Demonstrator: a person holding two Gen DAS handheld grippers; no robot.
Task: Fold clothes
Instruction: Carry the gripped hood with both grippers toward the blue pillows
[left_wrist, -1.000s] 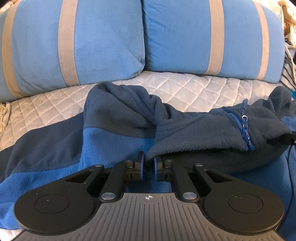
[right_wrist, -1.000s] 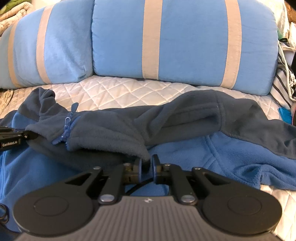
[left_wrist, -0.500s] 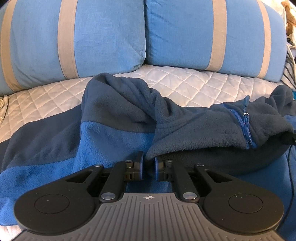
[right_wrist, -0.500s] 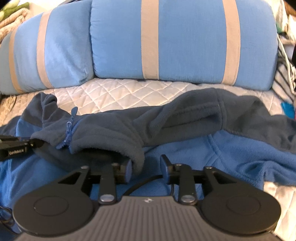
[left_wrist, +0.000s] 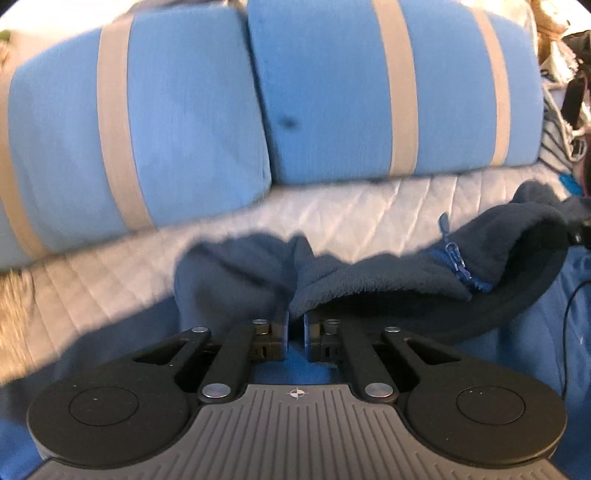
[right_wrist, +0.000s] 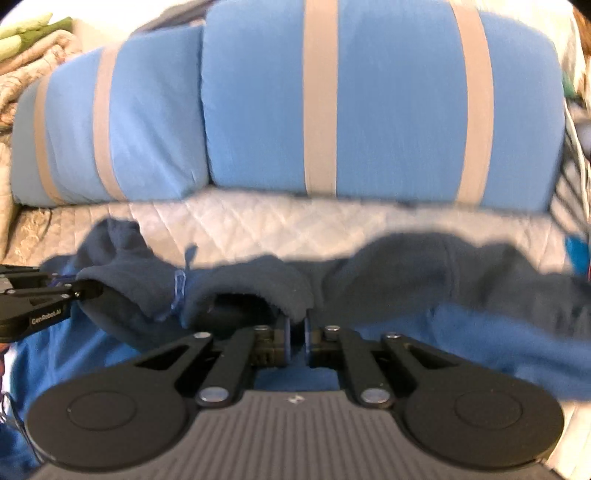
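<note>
A navy and bright-blue fleece jacket (left_wrist: 388, 284) with a blue zipper (left_wrist: 458, 262) lies on a white quilted bed cover (left_wrist: 332, 218). My left gripper (left_wrist: 294, 326) is shut on a navy edge of the jacket by the collar. My right gripper (right_wrist: 295, 330) is shut on another navy edge of the jacket (right_wrist: 258, 284), which arches up between the two grips. The left gripper also shows at the left edge of the right wrist view (right_wrist: 74, 291). Both views are blurred by motion.
Two large blue pillows with beige stripes (left_wrist: 388, 96) (right_wrist: 369, 107) stand along the back of the bed. Beige bedding (right_wrist: 26, 66) is piled at the far left, and striped cloth and clutter (left_wrist: 561, 122) at the far right.
My right gripper opened half a second ago and has now shut on the jacket's navy edge. Both grippers have lifted the fleece and moved towards the pillows.
</note>
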